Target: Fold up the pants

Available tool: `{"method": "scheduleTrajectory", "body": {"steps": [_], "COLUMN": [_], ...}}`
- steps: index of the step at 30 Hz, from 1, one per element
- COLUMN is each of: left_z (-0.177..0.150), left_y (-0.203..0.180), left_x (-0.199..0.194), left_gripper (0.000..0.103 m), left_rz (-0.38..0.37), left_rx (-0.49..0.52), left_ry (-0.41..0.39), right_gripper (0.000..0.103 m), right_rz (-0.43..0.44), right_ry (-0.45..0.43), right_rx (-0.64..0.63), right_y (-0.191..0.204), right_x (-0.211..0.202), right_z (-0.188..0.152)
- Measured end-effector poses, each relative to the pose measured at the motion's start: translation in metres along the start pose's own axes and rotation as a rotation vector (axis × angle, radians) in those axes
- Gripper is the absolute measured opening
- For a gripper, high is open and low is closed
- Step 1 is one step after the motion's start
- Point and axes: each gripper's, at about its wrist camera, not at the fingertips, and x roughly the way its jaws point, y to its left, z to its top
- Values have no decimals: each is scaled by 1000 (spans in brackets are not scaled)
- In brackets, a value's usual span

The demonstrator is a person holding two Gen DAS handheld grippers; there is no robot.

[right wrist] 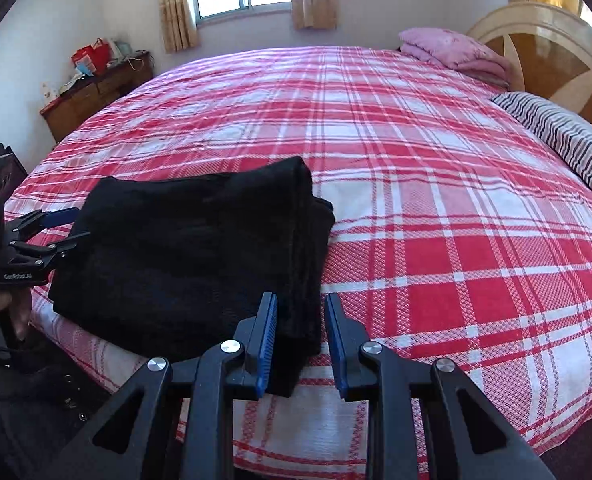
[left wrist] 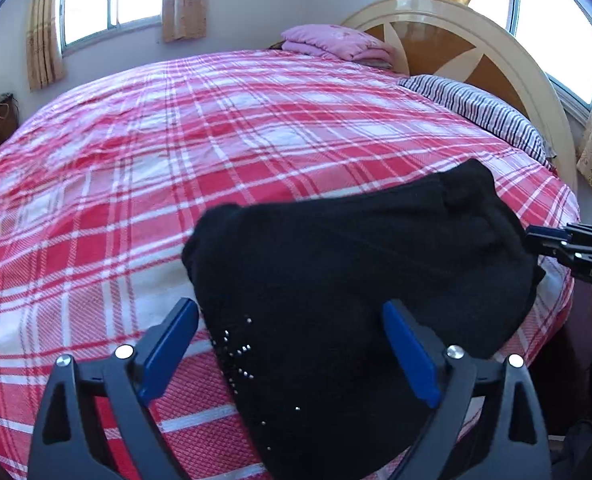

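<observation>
The black pants [left wrist: 360, 280] lie folded in a compact bundle near the front edge of the bed; they also show in the right wrist view [right wrist: 191, 256]. Small shiny studs dot their near end in the left wrist view. My left gripper [left wrist: 291, 344] is open wide, its blue pads on either side of the bundle's near end, gripping nothing. My right gripper [right wrist: 300, 340] is open with a narrower gap, and the bundle's right edge lies between its pads, not pinched. Each gripper shows in the other view, the right one [left wrist: 568, 244] and the left one [right wrist: 51, 232].
The bed carries a red and white plaid sheet [right wrist: 436, 184]. A striped pillow [right wrist: 564, 140] and a folded pink blanket [right wrist: 452, 52] lie by the headboard [left wrist: 476, 52]. A cluttered wooden cabinet [right wrist: 95, 92] stands by the far wall under a window.
</observation>
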Motion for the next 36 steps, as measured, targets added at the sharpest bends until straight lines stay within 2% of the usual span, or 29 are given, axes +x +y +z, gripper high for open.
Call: {"method": "scheduleTrajectory", "body": {"steps": [3, 6, 9, 10, 11, 15, 19, 22, 31, 34, 36], "left_z": [-3, -3, -3, -3, -3, -3, -4, -5, -6, -8, -12], "left_y": [-1, -2, -5, -5, -5, -4, -1, 1, 0, -4, -13], "left_x": [2, 1, 1, 2, 2, 3, 5, 7, 4, -1, -7], "left_gripper": [96, 96, 96, 96, 96, 99, 99, 99, 100, 100, 100], "left_rz": [2, 3, 2, 4, 6, 6, -8, -21, -19, -18, -19], "left_rx": [-1, -3, 0, 3, 6, 6, -6, -21, -17, -14, 32], "left_ry": [7, 4, 3, 4, 6, 9, 18, 30, 31, 41, 28], "right_gripper": [26, 26, 27, 32, 39, 40, 40, 40, 40, 40, 40], "right_rz": [7, 4, 126, 179, 204, 245, 196, 233, 244, 213, 163], "right_ry": [-7, -100, -196, -207, -205, -94, -11, -9, -34, -52, -68], "right_rx": [-1, 16, 1, -7, -7, 8, 74, 103, 81, 61, 29], "right_y": [-1, 3, 15, 22, 26, 36, 19, 8, 4, 6, 9], "right_x": [-8, -29, -41, -37, -32, 10, 41, 43, 40, 30, 20], "right_z": [5, 21, 40, 48, 52, 61, 53, 48, 41, 37, 32]}}
